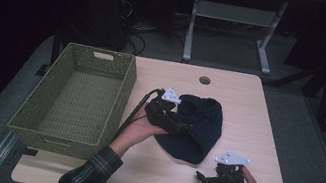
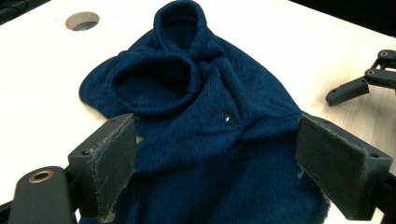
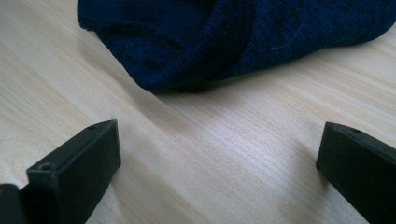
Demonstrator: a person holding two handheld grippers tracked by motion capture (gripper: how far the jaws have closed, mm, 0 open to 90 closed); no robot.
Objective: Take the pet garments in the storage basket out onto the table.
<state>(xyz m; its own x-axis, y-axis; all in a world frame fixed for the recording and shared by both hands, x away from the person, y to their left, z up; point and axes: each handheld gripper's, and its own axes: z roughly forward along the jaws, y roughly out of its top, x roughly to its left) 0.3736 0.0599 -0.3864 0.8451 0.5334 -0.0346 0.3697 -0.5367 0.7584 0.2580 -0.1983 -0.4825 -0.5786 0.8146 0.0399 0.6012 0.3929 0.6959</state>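
A: High view first. Dark blue knit garment (image 1: 195, 127) lies crumpled mid-table (image 1: 250, 102), just right of the green wicker basket (image 1: 73, 101). Basket has nothing in it. Left gripper (image 1: 184, 127) sits on the garment's basket-side edge, nose pointing across the cloth. Right gripper (image 1: 201, 178) rests on the table on the far side from the basket, toward the person's edge, just off the cloth.

B: Left gripper view?

A: Jaws wide apart, straddling the garment (image 2: 201, 126). Cloth lies between the pads (image 2: 116, 158) but neither presses on it. Rolled opening of the garment points away from the gripper, toward the cable hole (image 2: 82, 20) in the table. The right gripper's linkage (image 2: 359, 84) shows beyond the cloth, apart from it.

B: Right gripper view?

A: Jaws apart too, bare wood (image 3: 224, 154) between them. Garment edge (image 3: 224, 42) lies ahead, near but not touching.

B: So which step?

A: My read: grip being set up, no hold made. Nothing lifted, nothing in the basket.

B: Next move?

A: Likely the left closes on a fold thick enough not to slip, probably the bunched ridge between its pads. The right needs to advance to the near hem if a two-point lift is wanted. Then carry it toward the basket, clearing its rim. Risk: knit drapes, and a trailing end can snag on the wicker.
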